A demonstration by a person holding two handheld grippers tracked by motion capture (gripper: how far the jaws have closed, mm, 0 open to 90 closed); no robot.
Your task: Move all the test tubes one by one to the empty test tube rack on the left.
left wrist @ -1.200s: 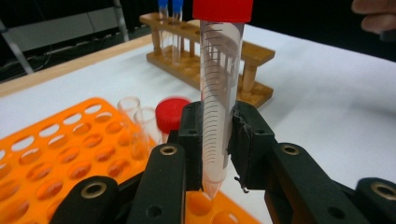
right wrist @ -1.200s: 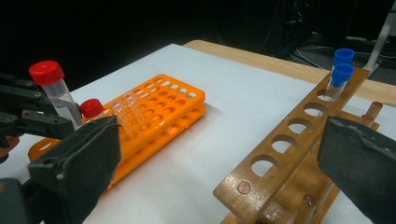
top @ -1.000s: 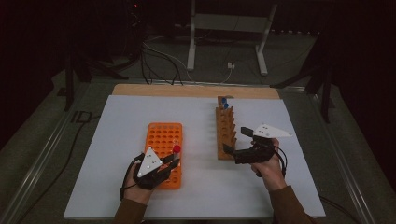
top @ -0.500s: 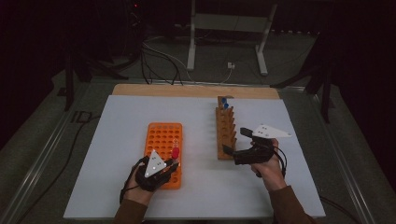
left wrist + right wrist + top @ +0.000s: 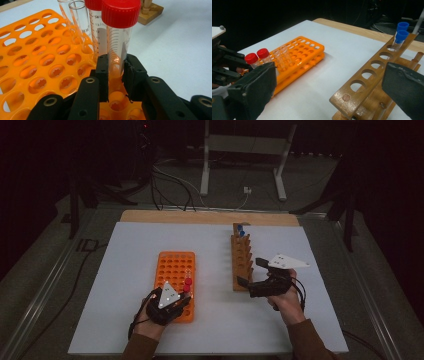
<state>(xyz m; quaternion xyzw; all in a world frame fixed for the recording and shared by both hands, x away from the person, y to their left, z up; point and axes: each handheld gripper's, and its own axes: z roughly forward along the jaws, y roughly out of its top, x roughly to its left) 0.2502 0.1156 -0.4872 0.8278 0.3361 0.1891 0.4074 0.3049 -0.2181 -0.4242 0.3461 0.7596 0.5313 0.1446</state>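
An orange tube rack lies left of centre on the white table. My left gripper is at its near right corner. Its jaws are shut on a red-capped clear tube that stands upright with its bottom in a rack hole. A second red-capped tube and two uncapped clear tubes stand just behind it. My right gripper is open wide and holds nothing. It is at the near end of a wooden rack that carries two blue-capped tubes at its far end.
The white sheet covers most of the table, with a bare wooden strip along the far edge. Cables and a metal stand lie on the dark floor beyond. Most holes of the wooden rack are vacant.
My left gripper with the red-capped tube has shifted slightly toward the near end of the orange rack. The right gripper has stayed where it was.
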